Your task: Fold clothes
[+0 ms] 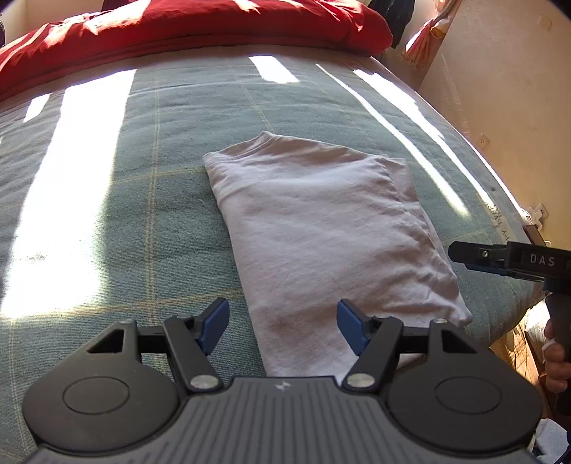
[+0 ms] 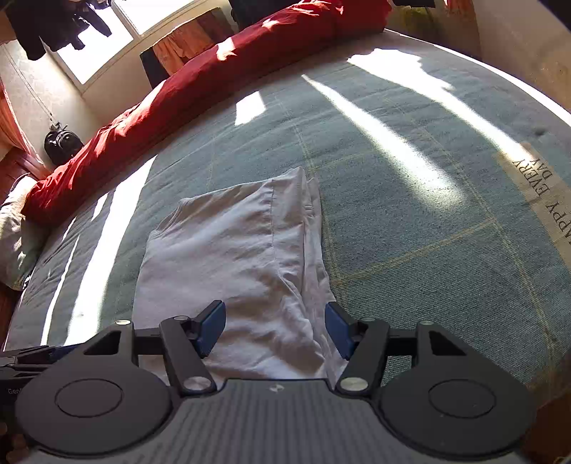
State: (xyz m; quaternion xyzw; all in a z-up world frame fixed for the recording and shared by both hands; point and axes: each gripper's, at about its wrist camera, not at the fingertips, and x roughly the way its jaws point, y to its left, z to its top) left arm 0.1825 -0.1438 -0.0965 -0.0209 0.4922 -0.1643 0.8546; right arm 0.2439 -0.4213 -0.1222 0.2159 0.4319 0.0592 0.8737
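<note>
Folded shirt's (image 1: 332,228) near hem seemingly hidden behind left tongs (image 1: 282,326).

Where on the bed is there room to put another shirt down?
The biggest bare patch of the green bedspread lies left of the folded white shirt, below the red duvet. Another lies right of the shirt, toward the printed strip. It is crowded only at the near edge, where the left gripper and right gripper hover open.
</note>
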